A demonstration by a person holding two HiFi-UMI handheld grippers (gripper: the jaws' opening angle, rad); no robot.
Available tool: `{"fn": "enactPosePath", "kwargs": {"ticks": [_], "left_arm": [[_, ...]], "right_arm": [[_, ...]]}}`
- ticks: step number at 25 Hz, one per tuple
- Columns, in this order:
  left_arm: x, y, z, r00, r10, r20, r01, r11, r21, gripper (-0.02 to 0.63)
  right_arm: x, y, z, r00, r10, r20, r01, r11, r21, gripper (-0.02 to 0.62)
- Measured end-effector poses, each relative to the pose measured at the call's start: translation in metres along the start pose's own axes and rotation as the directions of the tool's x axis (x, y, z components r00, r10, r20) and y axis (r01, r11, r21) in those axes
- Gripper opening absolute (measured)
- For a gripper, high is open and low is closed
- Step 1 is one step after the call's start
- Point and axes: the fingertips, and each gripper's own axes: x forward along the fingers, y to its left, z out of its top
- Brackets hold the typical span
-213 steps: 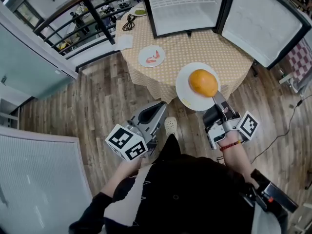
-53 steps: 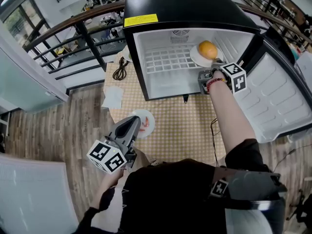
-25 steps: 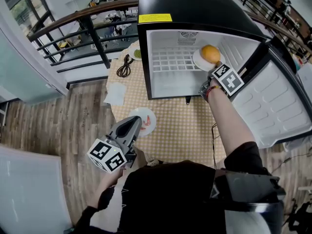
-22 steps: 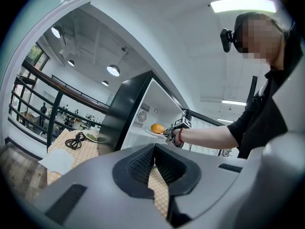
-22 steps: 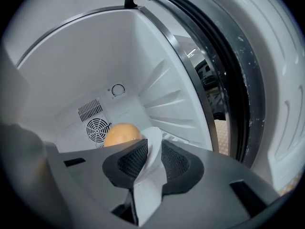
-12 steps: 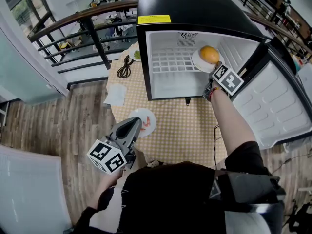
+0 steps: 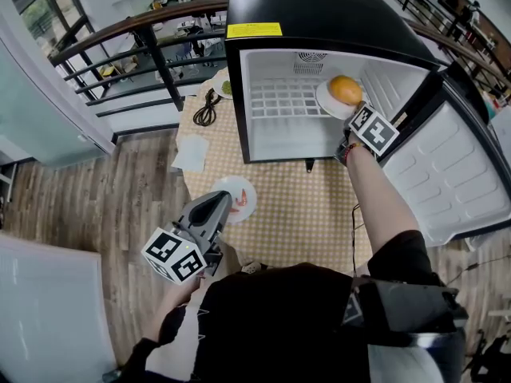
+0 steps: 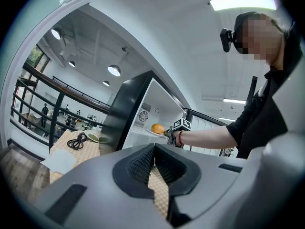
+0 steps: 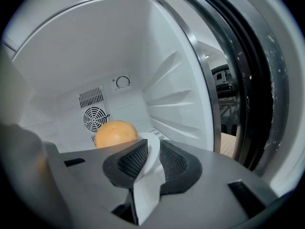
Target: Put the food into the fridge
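Observation:
An orange lies on a white plate inside the open black fridge, over the right side of its wire shelf. My right gripper is shut on the plate's near rim, with the orange just beyond the jaws. Whether the plate rests on the shelf I cannot tell. My left gripper hangs low by the table's front edge, shut with nothing between its pads. Its tip overlaps a small white plate with shrimp.
The fridge stands on a round table with a checked cloth. Its door swings open to the right. A black cable, a green-filled dish and a paper napkin lie left of the fridge. A railing runs behind.
The right gripper carried the plate with the orange from the table's front edge into the fridge; over the last second it has barely shifted. The left gripper has stayed put.

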Motion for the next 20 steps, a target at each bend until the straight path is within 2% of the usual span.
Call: {"fn": "enactPosePath", "kwargs": {"ticks": [5, 12, 20], "left_arm": [[0.001, 0.001, 0.000, 1.000, 0.008, -0.003, -0.008, 1.000, 0.000, 0.014], [0.003, 0.002, -0.003, 1.000, 0.015, -0.010, -0.015, 1.000, -0.004, 0.014], [0.008, 0.002, -0.006, 1.000, 0.017, -0.021, -0.017, 1.000, -0.002, 0.012]], "right_arm": [[0.004, -0.001, 0.001, 1.000, -0.012, 0.007, 0.012, 0.999, -0.029, 0.083], [0.009, 0.002, 0.002, 1.000, -0.010, 0.011, 0.012, 0.977, -0.214, 0.072], [0.017, 0.006, 0.003, 1.000, 0.015, 0.013, -0.009, 0.938, -0.346, 0.072]]}}
